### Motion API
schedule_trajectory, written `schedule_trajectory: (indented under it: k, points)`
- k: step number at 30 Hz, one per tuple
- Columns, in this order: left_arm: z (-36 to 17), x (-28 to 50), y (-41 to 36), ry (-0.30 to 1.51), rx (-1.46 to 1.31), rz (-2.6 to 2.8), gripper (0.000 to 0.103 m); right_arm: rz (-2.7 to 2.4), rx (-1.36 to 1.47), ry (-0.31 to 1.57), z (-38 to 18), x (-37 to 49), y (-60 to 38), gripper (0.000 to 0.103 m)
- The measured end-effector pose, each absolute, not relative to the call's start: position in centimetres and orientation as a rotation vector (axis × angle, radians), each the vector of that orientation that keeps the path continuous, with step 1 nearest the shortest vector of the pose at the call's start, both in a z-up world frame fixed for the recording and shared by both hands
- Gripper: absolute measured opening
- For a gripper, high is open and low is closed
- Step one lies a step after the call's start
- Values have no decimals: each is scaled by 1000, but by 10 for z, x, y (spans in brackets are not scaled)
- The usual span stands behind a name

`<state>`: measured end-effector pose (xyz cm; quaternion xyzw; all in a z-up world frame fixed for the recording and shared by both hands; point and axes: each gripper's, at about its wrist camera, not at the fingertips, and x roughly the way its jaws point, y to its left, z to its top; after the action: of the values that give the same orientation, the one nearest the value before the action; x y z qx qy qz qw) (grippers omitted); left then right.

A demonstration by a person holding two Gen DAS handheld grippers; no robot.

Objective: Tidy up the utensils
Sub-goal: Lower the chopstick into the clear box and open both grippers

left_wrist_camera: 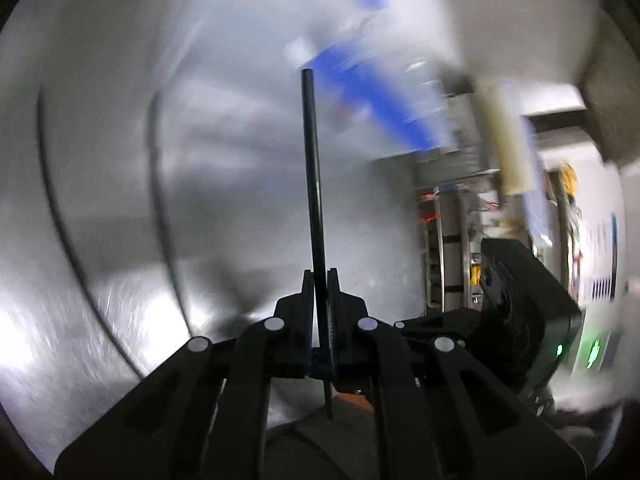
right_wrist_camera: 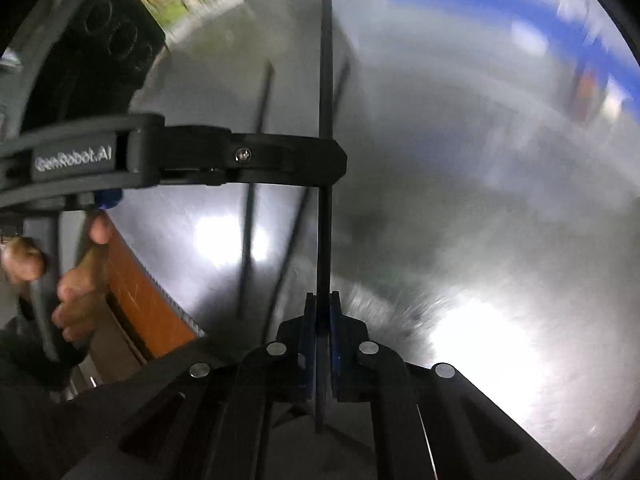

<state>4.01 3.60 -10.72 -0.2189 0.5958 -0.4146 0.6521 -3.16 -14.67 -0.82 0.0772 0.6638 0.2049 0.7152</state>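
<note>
My left gripper (left_wrist_camera: 320,280) is shut on a thin black chopstick (left_wrist_camera: 311,168) that points straight ahead over a steel tabletop (left_wrist_camera: 120,200). My right gripper (right_wrist_camera: 322,300) is shut on the same kind of black chopstick (right_wrist_camera: 326,80), also pointing ahead. In the right wrist view the left gripper (right_wrist_camera: 332,156) reaches in from the left and its tip meets the stick partway up. Two more black chopsticks (right_wrist_camera: 250,216) lie on the steel table (right_wrist_camera: 460,220) beyond. Both views are motion-blurred.
A blue strip (left_wrist_camera: 380,96) runs across the far table, also in the right wrist view (right_wrist_camera: 480,4). Metal racks (left_wrist_camera: 452,240) stand to the right. The right gripper's body (left_wrist_camera: 516,312) shows at lower right. An orange-edged box (right_wrist_camera: 140,292) and the person's hand (right_wrist_camera: 76,292) are at left.
</note>
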Motion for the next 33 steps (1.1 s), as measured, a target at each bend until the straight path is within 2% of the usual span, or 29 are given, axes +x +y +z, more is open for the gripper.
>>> schedule_trajectory:
  k: [4, 7, 11, 14, 18, 22, 28, 29, 31, 32, 33]
  points:
    - [-21, 81, 14, 1170, -431, -1065, 5, 428, 105, 1292, 71, -4, -170, 7]
    - [46, 142, -24, 1043, -324, -1112, 5, 362, 9, 1180, 122, 47, -192, 8]
    - [67, 223, -75, 1056, -236, -1063, 5, 254, -14, 1178, 135, 137, -232, 7]
    - [38, 268, -110, 1176, -187, -996, 6, 242, 21, 1293, 100, 184, -252, 8]
    - [-40, 304, -139, 1378, -186, -923, 6, 249, 85, 1453, 29, 206, -266, 8]
    - [-110, 314, -149, 1544, -195, -862, 6, 262, 219, 1579, -36, 224, -277, 7]
    - [-163, 318, -155, 1698, -207, -745, 7, 206, 291, 1733, -97, 237, -274, 9]
    - [-170, 319, -151, 1712, -206, -719, 12, 195, 299, 1746, -102, 238, -274, 9]
    - [-176, 319, -144, 1724, -192, -671, 33, 163, 285, 1766, -112, 239, -272, 10]
    - [-178, 317, -140, 1726, -163, -644, 53, 139, 293, 1776, -119, 239, -272, 12]
    - [-177, 315, -135, 1726, -154, -630, 57, 140, 308, 1774, -119, 239, -272, 12]
